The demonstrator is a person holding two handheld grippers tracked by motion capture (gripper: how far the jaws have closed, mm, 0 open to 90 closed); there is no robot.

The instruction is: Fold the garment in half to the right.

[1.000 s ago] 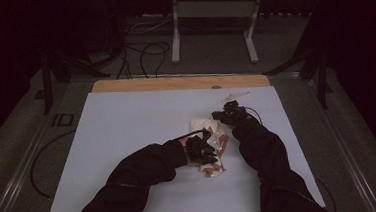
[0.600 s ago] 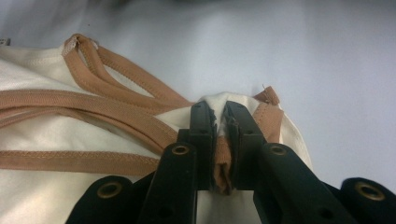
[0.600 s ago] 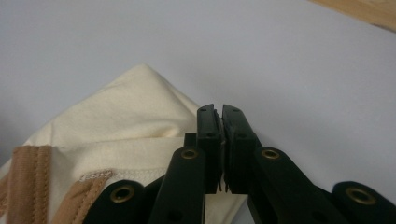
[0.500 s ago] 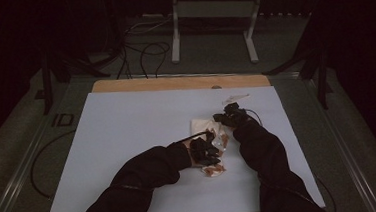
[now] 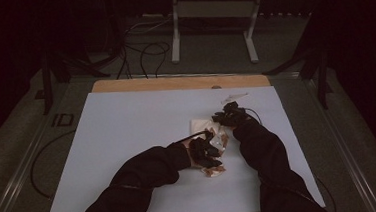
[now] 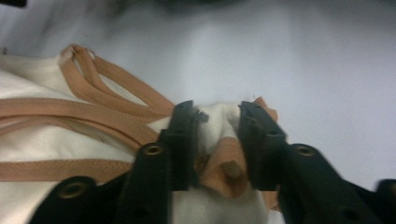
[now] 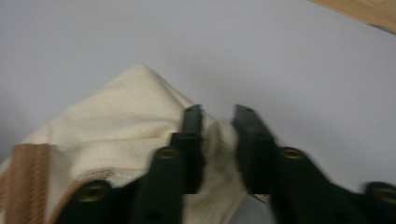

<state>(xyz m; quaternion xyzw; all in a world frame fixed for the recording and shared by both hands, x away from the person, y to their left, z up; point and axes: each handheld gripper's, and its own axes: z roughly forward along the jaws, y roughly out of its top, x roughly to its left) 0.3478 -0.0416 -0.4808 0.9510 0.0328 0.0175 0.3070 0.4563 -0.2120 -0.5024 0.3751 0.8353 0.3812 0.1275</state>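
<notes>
Pale lavender table sheet [image 5: 128, 140], matte and flat, wooden strip along its far edge; we work at lower centre of the high view

Nearest us, left gripper [image 6: 217, 140]: jaws have just been opening, a bunched fold of the cream cloth bag [image 6: 42, 135] between them, pads no longer pinching by our reading. Tan webbing straps [image 6: 93, 116], ribbed, loop at left

Farther up, right gripper [image 7: 218, 144]: jaws likewise just opening, the bag's soft cream corner loose in the gap

We judge both grips released: bag laid down crumpled at frame centre
</notes>
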